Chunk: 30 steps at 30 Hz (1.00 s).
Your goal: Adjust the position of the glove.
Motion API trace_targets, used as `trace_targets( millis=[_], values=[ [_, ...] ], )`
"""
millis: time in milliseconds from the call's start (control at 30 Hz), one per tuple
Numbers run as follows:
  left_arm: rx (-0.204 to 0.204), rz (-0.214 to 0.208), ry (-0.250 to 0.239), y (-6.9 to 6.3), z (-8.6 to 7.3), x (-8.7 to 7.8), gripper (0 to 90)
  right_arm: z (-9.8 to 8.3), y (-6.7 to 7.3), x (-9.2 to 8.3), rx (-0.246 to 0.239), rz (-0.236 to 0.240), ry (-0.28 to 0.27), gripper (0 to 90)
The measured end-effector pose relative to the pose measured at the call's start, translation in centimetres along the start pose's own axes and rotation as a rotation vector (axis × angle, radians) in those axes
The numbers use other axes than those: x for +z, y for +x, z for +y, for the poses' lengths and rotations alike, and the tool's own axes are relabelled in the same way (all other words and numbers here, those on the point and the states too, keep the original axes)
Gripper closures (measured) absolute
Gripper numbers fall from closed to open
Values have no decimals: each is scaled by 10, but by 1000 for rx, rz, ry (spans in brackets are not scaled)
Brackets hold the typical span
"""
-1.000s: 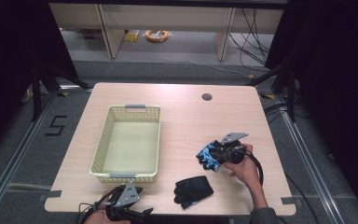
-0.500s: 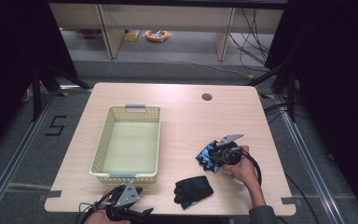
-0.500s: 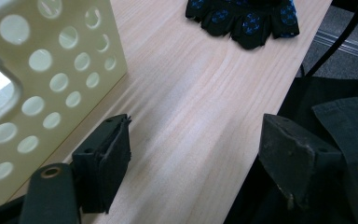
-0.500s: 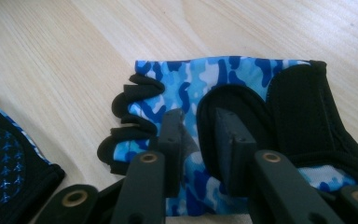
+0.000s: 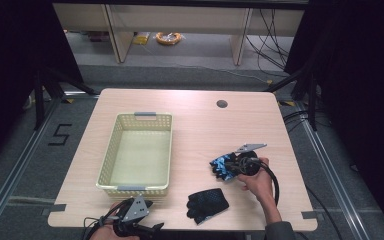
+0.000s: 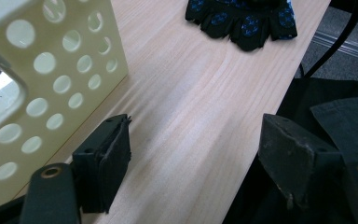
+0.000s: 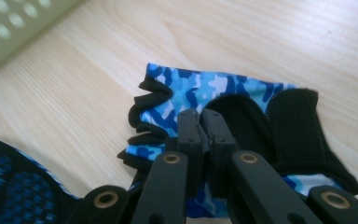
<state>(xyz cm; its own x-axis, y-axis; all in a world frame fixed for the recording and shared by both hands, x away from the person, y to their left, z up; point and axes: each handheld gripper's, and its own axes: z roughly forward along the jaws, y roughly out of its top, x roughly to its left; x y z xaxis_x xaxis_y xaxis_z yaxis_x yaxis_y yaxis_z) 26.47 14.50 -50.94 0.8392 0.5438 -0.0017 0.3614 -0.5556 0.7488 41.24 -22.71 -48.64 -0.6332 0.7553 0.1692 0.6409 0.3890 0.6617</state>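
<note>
- Blue camouflage glove (image 7: 200, 93) lies on the desk (image 5: 195, 120) toward its right side, and the right claw (image 7: 201, 122) is now pressed together on it; its jaws have just been closing, with a fold of the glove's fabric caught between the tips.
- In the high view that same right claw (image 5: 232, 166) sits on top of the glove (image 5: 221, 165), which lies flat on the wood, not yet lifted.
- Compared with a second ago, the hand has hardly shifted; the real change is the pinch, so I judge the grasp made and the lift as the next step.
- Second, darker glove (image 5: 207, 204) rests nearer the front edge, just apart from the first and untouched.
- Left claw (image 6: 193, 149) stands spread wide with nothing between its jaws, hovering over the front-left edge of the desk beside the basket (image 6: 51, 60).
- Cream perforated basket (image 5: 136, 186) is empty and well apart from the gripped glove, a likely place to put it.
- Thin fabric may slip from a shallow pinch, so the hold looks worth testing on the rise.
</note>
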Motion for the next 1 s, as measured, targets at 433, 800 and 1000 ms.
trace_targets(
  millis=[433,800,1000],
  values=[
    [-23,-3,-12,1,-1,-1,244,-12,49,-54,66,31,-218,873],
    [-12,3,1,2,0,-2,241,-48,103,-57,124,68,-267,872],
    [0,11,9,3,-1,-2,241,-57,114,-54,124,91,-265,871]
  ],
)
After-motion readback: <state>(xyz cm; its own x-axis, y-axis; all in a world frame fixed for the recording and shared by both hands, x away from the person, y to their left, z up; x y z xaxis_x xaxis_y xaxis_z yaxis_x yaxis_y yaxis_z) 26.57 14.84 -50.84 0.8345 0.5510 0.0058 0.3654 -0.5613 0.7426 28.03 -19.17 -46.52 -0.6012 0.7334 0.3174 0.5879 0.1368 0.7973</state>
